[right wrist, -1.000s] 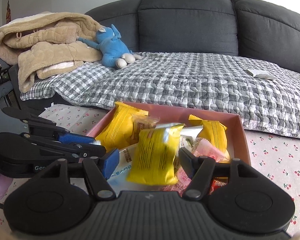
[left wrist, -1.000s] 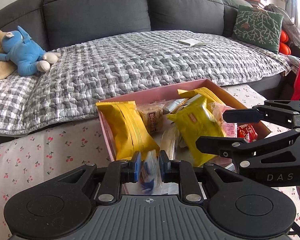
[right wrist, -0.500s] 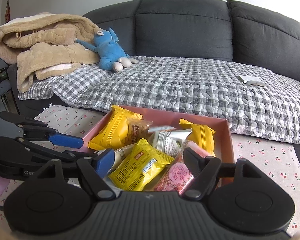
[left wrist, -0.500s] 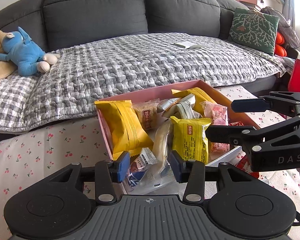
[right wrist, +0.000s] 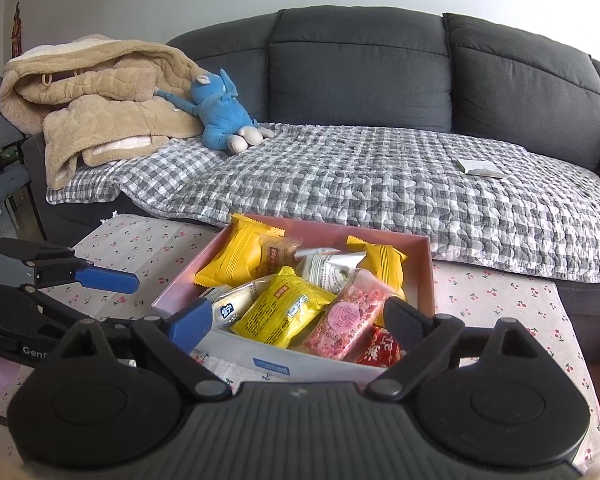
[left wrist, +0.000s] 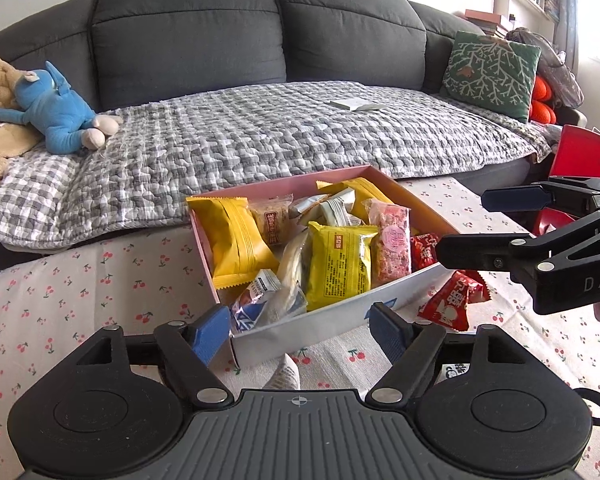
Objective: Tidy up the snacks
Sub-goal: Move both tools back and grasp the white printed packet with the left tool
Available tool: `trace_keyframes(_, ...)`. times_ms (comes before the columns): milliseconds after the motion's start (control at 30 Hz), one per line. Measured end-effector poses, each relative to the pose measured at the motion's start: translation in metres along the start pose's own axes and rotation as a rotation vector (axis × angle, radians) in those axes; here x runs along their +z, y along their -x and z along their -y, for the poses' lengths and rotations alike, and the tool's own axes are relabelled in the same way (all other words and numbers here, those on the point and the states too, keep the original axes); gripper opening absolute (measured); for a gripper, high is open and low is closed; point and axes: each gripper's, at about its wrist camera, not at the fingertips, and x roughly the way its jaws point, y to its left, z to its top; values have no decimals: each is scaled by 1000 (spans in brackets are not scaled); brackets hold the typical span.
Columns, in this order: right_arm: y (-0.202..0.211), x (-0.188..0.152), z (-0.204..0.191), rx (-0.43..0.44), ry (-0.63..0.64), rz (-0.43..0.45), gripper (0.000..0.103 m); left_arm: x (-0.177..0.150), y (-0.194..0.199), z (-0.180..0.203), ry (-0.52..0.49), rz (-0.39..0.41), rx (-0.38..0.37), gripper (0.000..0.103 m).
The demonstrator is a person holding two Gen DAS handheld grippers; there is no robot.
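A pink box (left wrist: 420, 205) on the cherry-print table holds several snacks. Among them are a yellow packet (left wrist: 338, 264), a pink packet (left wrist: 392, 248) and a blue-and-white packet (left wrist: 256, 304) at the near corner. My left gripper (left wrist: 300, 330) hangs just short of the box's near wall, its jaws opening with nothing gripped. To the right, my right gripper (left wrist: 486, 226) is beside the box. In the right wrist view the right gripper (right wrist: 298, 324) is also opening and empty, above the yellow packet (right wrist: 284, 308) and pink packet (right wrist: 344, 320). The left gripper (right wrist: 132, 300) is at the box's left.
A red packet (left wrist: 454, 300) lies on the tablecloth right of the box, and a striped wrapper (left wrist: 286, 374) just under my left gripper. Behind the table stands a dark sofa with a grey quilt (left wrist: 260, 140), a blue plush toy (right wrist: 220, 112), a beige blanket (right wrist: 100, 108) and a green cushion (left wrist: 492, 68).
The left gripper let go of the blue-and-white packet into the box; the right let go of the yellow packet, which now lies flat. Both opened wide and drew back from the box.
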Motion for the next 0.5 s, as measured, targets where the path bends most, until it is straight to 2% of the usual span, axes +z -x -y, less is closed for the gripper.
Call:
trace_keyframes(100,8,-5,-3,-3,7,-4,97,-5,11,0,22,5,-6,91)
trace_keyframes(200,16,-10,-6,-1,2,-7,101,-10,19,1,34,2,-4,93)
trace_keyframes(500,26,-31,-12,-3,6,-41,103,-34,32,12,31,-6,62,96)
